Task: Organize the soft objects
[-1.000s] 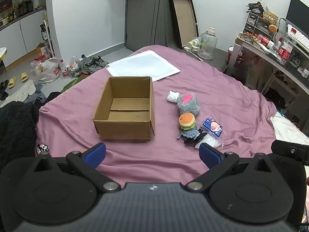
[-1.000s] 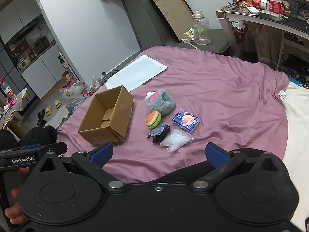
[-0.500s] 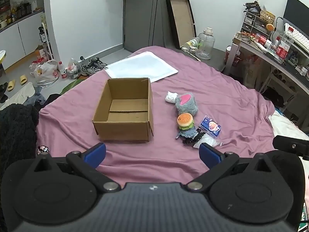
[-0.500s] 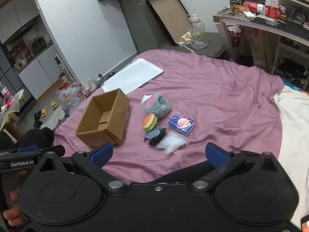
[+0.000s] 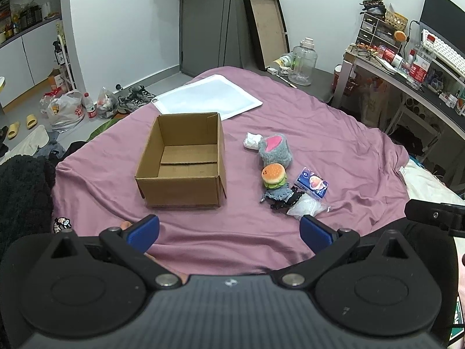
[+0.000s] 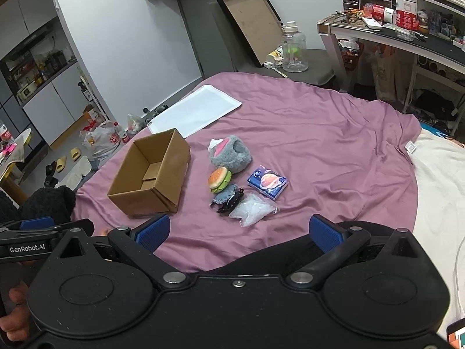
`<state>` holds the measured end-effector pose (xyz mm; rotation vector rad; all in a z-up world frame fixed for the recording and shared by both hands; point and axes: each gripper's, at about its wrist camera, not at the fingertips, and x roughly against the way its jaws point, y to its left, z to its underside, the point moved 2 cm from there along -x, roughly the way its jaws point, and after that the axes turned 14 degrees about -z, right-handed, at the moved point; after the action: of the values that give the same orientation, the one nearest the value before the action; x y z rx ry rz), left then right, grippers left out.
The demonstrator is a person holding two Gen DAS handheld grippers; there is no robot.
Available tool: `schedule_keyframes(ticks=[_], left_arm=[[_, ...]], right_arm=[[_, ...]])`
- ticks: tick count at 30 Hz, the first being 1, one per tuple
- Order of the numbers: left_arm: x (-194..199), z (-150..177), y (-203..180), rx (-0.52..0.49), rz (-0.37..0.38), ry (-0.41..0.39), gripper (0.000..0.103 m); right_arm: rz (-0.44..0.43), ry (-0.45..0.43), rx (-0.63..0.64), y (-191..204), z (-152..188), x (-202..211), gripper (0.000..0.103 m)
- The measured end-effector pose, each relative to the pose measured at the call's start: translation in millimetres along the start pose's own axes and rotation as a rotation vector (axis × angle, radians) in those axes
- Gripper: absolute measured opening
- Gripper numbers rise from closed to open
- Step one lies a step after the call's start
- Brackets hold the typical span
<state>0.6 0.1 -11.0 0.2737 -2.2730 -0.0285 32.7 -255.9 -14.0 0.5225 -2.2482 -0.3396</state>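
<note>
An open, empty cardboard box sits on the purple bed cover. To its right lies a cluster of soft things: a grey plush with a pink patch, a burger plush, a blue tissue pack, a small grey and black fabric piece and a clear plastic bag. My left gripper and my right gripper both hang open over the near edge of the bed, well short of everything, holding nothing.
A white flat sheet lies at the far side of the bed. A cluttered desk stands at right, a big clear jug behind the bed. Shoes and bags litter the floor at left. A white blanket borders the right.
Both grippers have drawn back and up slightly, so the box and the soft things look a little smaller and farther. Nothing on the bed has moved.
</note>
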Motion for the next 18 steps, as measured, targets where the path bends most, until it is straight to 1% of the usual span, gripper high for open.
schedule_keyframes(ticks=[18], left_arm=[[5.9,9.2,-3.4,-0.013,0.012,-0.005,0.102]], right_arm=[[0.031,-0.007,0.016,5.1,3.4,6.4,0.103]])
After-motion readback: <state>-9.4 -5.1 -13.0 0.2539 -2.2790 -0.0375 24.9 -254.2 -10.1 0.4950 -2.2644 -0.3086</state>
